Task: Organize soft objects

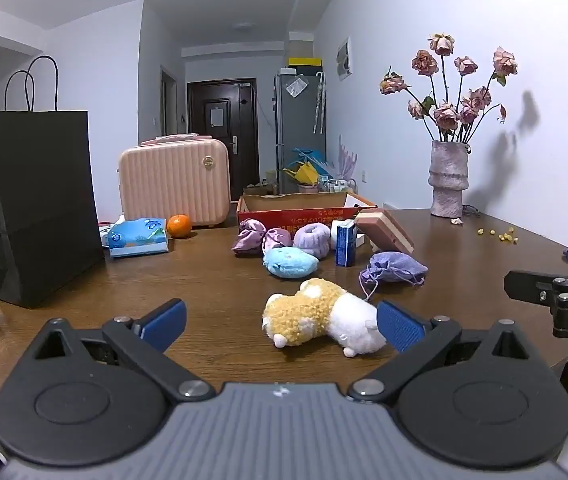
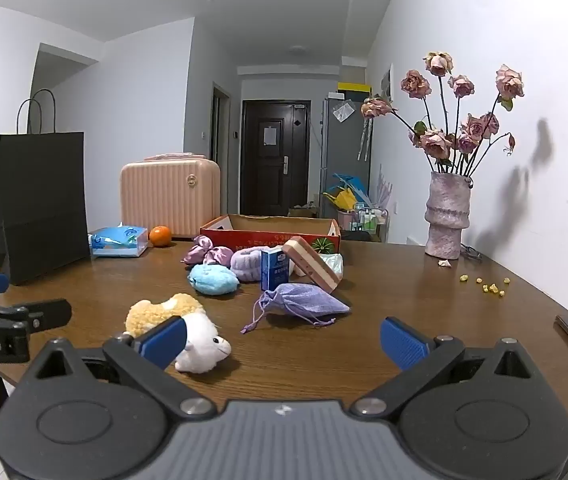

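On wooden table (image 1: 212, 276), plush toy (image 1: 320, 316) just beyond left gripper (image 1: 282, 326), both jaws apart, empty.

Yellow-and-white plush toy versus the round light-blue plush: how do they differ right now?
The curly yellow-and-white plush toy lies on its side nearest both grippers; the round light-blue plush sits farther back beside the purple soft items. The yellow-and-white one is two-toned, longer and has small feet showing; the blue one is one colour, smooth and compact. Both rest on the brown wooden table, outside the red cardboard box.
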Available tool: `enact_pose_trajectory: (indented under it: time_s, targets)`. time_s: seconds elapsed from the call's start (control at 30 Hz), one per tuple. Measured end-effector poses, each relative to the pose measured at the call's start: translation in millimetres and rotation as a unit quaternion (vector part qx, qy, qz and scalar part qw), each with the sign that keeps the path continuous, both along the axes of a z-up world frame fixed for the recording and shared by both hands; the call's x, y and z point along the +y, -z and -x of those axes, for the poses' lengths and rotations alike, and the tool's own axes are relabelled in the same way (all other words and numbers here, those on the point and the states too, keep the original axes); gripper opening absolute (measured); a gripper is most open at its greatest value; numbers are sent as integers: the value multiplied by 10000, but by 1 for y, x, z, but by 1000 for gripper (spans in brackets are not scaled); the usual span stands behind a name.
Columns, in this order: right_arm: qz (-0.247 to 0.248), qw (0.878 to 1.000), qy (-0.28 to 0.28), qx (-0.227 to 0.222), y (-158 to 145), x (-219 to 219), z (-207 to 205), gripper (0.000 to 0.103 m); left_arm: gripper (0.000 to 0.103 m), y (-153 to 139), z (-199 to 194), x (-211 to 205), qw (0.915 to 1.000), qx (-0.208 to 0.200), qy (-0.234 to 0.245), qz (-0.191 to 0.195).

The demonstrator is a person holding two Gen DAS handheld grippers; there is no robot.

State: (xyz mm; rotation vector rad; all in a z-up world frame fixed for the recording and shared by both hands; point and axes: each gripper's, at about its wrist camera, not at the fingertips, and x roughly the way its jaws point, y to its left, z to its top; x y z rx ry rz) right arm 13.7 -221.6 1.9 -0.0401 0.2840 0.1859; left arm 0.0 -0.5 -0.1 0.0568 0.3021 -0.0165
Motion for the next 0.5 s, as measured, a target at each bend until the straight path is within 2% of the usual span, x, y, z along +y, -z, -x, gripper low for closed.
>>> enact_pose_trajectory:
  time_s: [0.03,0.5]
  targets:
    - [-18,10000,1,16,0,0,0,103,103,0,0,2,9999,-20,-36,159]
    - [11,10000,-5,35,0,1,0,103,103,0,5,1,9999,8,-4,104]
